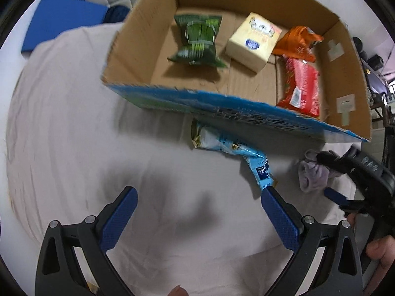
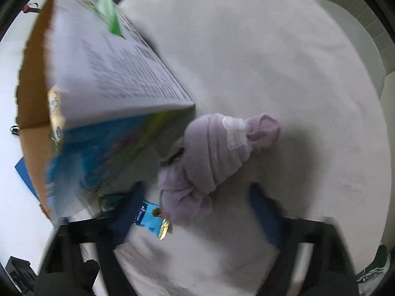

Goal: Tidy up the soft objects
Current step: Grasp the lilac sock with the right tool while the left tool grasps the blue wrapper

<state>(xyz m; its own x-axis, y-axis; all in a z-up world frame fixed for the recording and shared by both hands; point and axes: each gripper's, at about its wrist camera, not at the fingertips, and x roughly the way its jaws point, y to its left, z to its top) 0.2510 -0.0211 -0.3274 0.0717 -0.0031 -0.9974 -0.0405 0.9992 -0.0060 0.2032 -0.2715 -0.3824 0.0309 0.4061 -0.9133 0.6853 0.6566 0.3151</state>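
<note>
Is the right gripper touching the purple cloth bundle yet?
Apart. The right wrist view shows the right gripper open, bare sheet between its right finger and the purple cloth bundle; its blurred left finger sits beside it.

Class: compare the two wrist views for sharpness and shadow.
Left wrist: mostly sharp, the green snack bag slightly smeared; a soft shadow lies between the open left gripper fingers. Right wrist: heavily motion-blurred, especially the printed cardboard box and right gripper.

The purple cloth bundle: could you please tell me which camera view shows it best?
The right wrist view: the purple cloth bundle lies large, central and whole. The left wrist view shows it small at the right edge, partly hidden by the right tongs.
</note>
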